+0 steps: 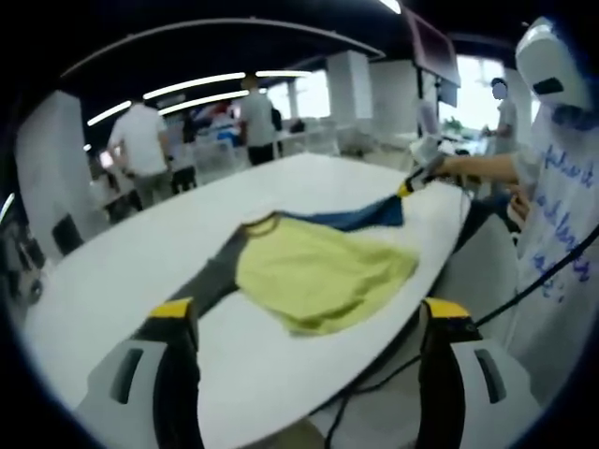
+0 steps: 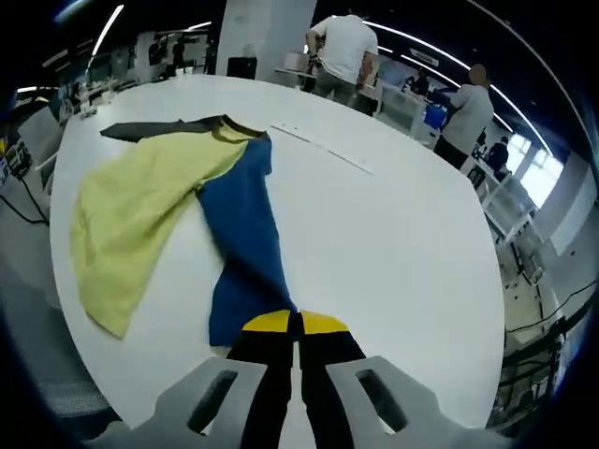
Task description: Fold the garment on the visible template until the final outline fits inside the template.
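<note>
While the large white oval table (image 2: 393, 243) carries the yellow-bodied fabric shirt (image 1: 318, 271) with one grey and one blue sleeve, the blue sleeve (image 2: 245, 248) runs lengthwise straight out from the right gripper (image 2: 296, 324), whose jaws are clamped on its cuff. The left gripper (image 1: 304, 313), jaws spread and empty, hangs short of the yellow hem.

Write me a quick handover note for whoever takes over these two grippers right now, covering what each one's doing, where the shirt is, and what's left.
Left gripper: open, holding nothing, hovering short of the shirt.
Right gripper: shut on the blue sleeve, at its cuff end.
Shirt: lies on the white table, yellow body rumpled and partly doubled over, grey sleeve stretched out the other way.
Done: one sleeve gripped. I cannot make out a template outline.
Left: probably bring the sleeves in over the body, then fold the body down.
</note>
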Demonstrator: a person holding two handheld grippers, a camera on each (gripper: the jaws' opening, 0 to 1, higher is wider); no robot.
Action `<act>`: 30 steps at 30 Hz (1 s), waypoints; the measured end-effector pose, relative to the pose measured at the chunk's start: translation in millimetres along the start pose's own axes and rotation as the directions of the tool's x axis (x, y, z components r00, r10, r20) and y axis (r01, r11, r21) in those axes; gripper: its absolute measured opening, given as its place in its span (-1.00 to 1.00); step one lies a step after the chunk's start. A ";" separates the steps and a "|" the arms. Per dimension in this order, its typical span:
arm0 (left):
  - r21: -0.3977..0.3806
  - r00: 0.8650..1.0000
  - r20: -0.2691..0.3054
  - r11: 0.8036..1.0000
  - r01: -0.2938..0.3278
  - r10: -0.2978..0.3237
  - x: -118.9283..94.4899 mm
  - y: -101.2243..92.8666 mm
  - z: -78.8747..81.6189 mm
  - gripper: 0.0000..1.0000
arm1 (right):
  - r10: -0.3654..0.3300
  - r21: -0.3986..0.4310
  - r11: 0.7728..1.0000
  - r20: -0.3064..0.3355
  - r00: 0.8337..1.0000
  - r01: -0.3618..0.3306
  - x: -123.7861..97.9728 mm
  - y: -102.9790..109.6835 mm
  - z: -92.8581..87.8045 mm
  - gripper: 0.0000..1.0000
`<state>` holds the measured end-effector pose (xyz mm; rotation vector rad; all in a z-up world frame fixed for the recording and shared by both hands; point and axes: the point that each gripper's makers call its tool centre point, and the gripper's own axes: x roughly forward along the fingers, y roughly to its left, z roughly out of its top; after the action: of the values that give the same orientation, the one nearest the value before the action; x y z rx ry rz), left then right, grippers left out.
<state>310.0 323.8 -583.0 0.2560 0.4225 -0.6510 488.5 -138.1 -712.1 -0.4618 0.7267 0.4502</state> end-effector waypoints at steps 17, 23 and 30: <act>-0.007 1.000 0.007 1.000 -0.027 0.028 -2.1 2.8 2.5 0.85 | -0.104 -0.045 0.994 -0.009 0.995 0.103 3.0 -54.7 15.3 -0.96; -0.002 0.999 0.005 0.999 -0.041 0.041 -3.3 1.9 2.8 0.83 | -0.136 -0.051 0.989 -0.005 0.991 0.135 3.4 -68.4 20.7 -0.96; -0.018 0.998 0.002 0.998 -0.063 0.063 -7.9 3.1 0.2 0.82 | -0.177 -0.122 0.977 -0.027 0.984 0.173 10.8 -92.2 22.8 -0.96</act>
<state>306.4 330.3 -578.9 0.2503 0.4164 -0.5853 557.2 -197.7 -682.6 -0.6426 0.6908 0.3209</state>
